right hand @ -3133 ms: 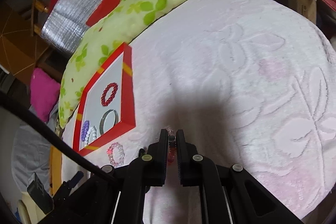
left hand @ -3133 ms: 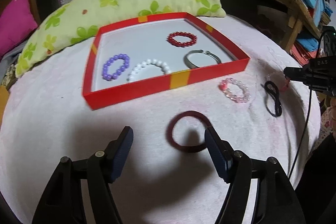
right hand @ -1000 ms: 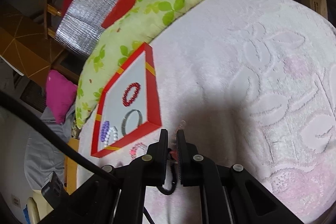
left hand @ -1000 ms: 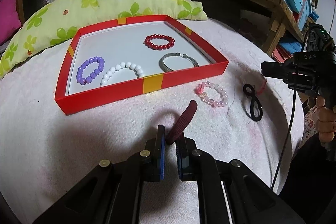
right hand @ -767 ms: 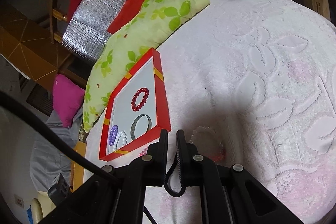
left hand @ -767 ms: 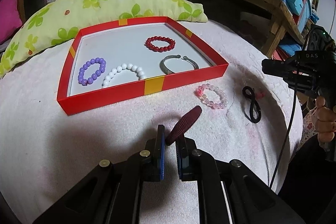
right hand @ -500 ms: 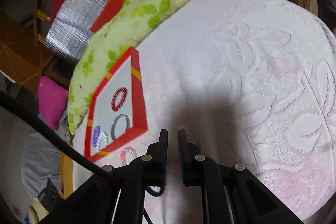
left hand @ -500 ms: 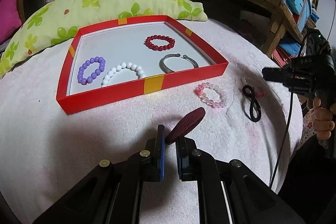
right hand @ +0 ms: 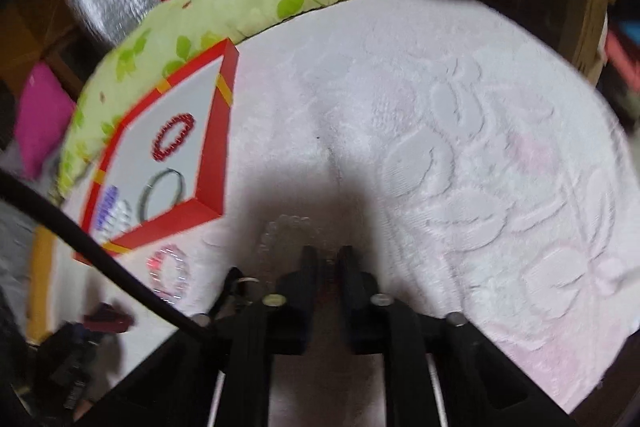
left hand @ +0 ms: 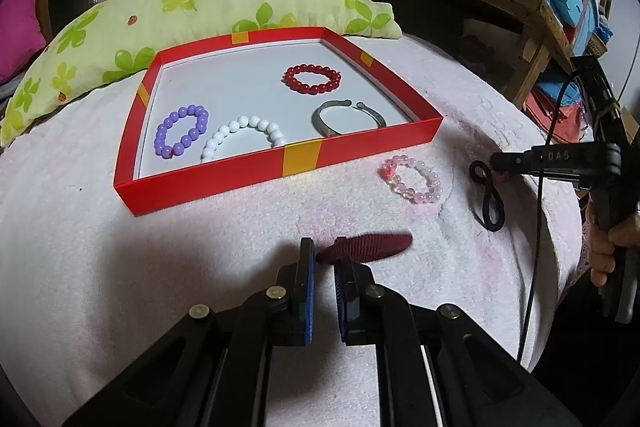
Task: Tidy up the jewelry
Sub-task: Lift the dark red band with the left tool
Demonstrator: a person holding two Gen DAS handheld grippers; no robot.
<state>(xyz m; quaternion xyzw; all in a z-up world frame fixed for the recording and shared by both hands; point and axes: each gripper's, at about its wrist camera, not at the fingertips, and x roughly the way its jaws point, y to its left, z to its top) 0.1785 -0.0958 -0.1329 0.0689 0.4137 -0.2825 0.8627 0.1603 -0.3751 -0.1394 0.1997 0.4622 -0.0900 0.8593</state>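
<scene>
My jaws grip one end of a dark maroon fabric hair band (left hand: pixel 366 247), lying sideways above the pale pink towel (left hand: pixel 120 267). Beyond sits a red cardboard tray (left hand: pixel 224 183) holding purple, white, red bead bracelets and a grey metal bangle (left hand: pixel 348 117).

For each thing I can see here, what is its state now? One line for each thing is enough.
Red shallow box: open, lidless, on the white towel.
Red bead bracelet: lying in the box.
Purple bead bracelet: lying in the box.
White bead bracelet: lying in the box.
Grey metal bangle: lying in the box.
Pink bead bracelet: on the towel, outside the box.
Black hair tie: on the towel, twisted.
Dark red hair band: squeezed flat, gripped.
Left claw: shut on the band.
Right claw: shut.
</scene>
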